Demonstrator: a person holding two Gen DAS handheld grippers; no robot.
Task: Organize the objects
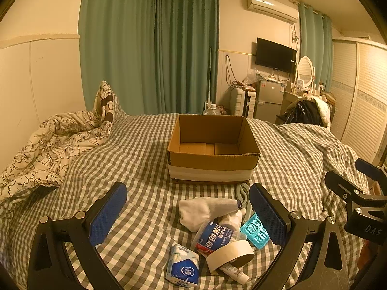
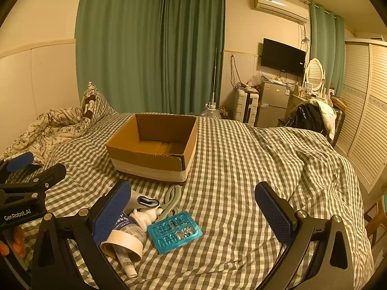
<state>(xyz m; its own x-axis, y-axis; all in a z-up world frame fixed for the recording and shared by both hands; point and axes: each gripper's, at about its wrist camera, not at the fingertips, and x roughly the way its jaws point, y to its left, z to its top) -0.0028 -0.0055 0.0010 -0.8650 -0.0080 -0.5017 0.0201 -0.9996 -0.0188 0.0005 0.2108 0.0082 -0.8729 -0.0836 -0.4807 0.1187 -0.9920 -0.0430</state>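
Tools level above the bed (image 1: 145, 149): left tool (image 1: 188, 213) and right tool (image 2: 193, 213) both gape wide, gripping nothing, clutter beneath.

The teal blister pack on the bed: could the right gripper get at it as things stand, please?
Probably yes. The teal blister pack lies flat on the checked bedspread, uncovered, just ahead of the open right gripper. Only the tape roll sits close on its left.
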